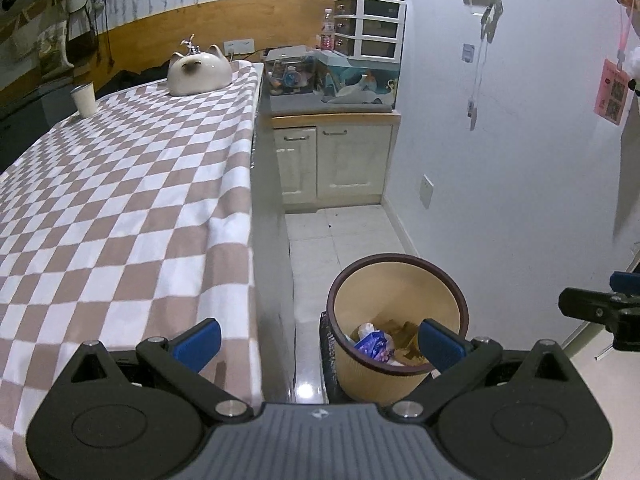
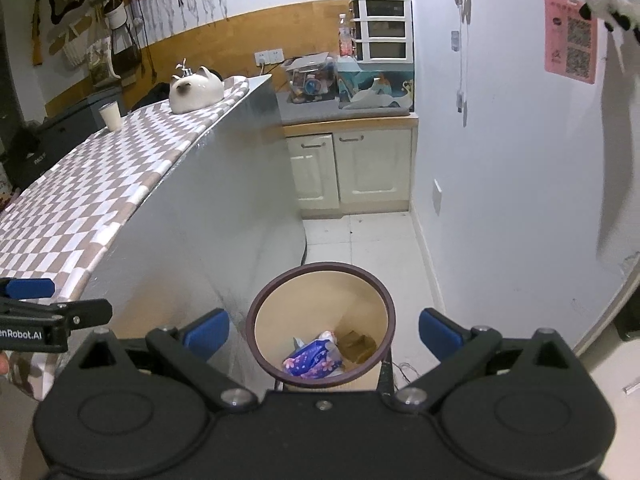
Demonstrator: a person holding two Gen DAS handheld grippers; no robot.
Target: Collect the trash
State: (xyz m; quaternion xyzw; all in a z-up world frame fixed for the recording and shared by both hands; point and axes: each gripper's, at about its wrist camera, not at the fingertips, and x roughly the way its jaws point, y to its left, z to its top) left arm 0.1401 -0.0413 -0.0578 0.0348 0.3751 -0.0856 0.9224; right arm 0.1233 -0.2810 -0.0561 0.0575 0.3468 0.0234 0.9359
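Where the white wall (image 2: 500,160) meets the tiled floor (image 2: 360,236), a long counter draped in a brown-and-white checkered cloth (image 1: 132,208) fills the left of both views. At its far end rest a ceramic cat figure (image 1: 199,73) and, well apart from it, a pale cup (image 1: 84,99). Beyond stand cream cabinet doors (image 2: 352,170) under a cluttered shelf with a white drawer unit (image 2: 382,28). On the floor just beside the counter's metal side panel (image 2: 208,216) stands a tan waste bin (image 2: 384,308) with a dark rim; inside lie a purple floral wrapper (image 2: 310,358), brown scraps (image 2: 356,346) and some pale crumpled pieces. The left gripper (image 1: 320,338) hovers with its blue pads spread wide, one over the cloth edge, the other over the bin mouth, holding nothing. The right gripper (image 2: 324,330) is likewise spread wide and empty, its pads flanking the bin opening from above.
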